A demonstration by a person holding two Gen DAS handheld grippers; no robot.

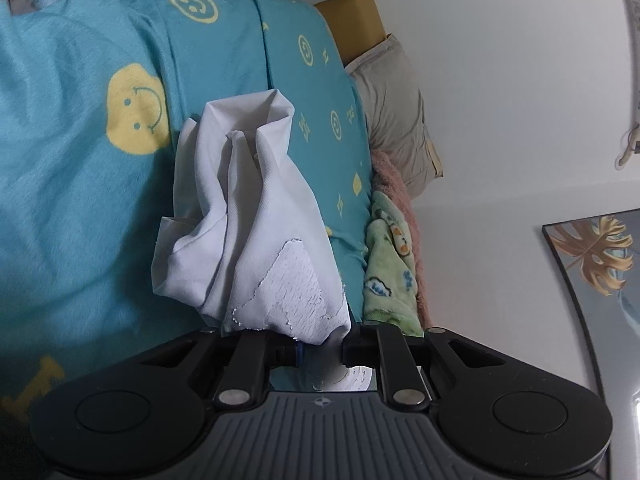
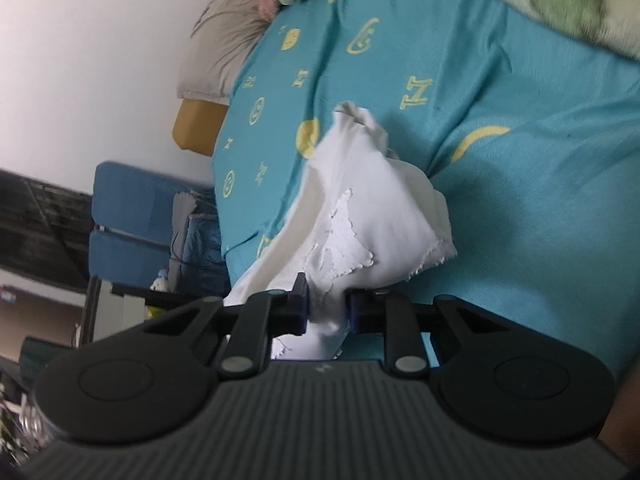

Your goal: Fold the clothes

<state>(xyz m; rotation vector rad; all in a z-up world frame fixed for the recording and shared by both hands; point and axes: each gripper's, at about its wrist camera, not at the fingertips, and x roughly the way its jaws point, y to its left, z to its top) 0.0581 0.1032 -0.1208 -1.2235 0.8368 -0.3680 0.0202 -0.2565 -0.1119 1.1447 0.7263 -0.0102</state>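
A white garment (image 1: 256,216) with a rough white patch hangs bunched over the teal bed sheet (image 1: 72,184). My left gripper (image 1: 320,350) is shut on one part of the garment, which droops away from its fingers. The same white garment (image 2: 360,208) shows in the right wrist view, where my right gripper (image 2: 328,312) is shut on another part of it. Both views are rolled sideways. The garment is crumpled, and its full shape is hidden in folds.
The bed carries a teal sheet with yellow smiley prints (image 2: 520,168). A green fleece blanket (image 1: 390,272), a pink one and a beige pillow (image 1: 394,120) lie along the wall. A framed leaf picture (image 1: 592,264) hangs there. A blue chair (image 2: 132,220) stands beside the bed.
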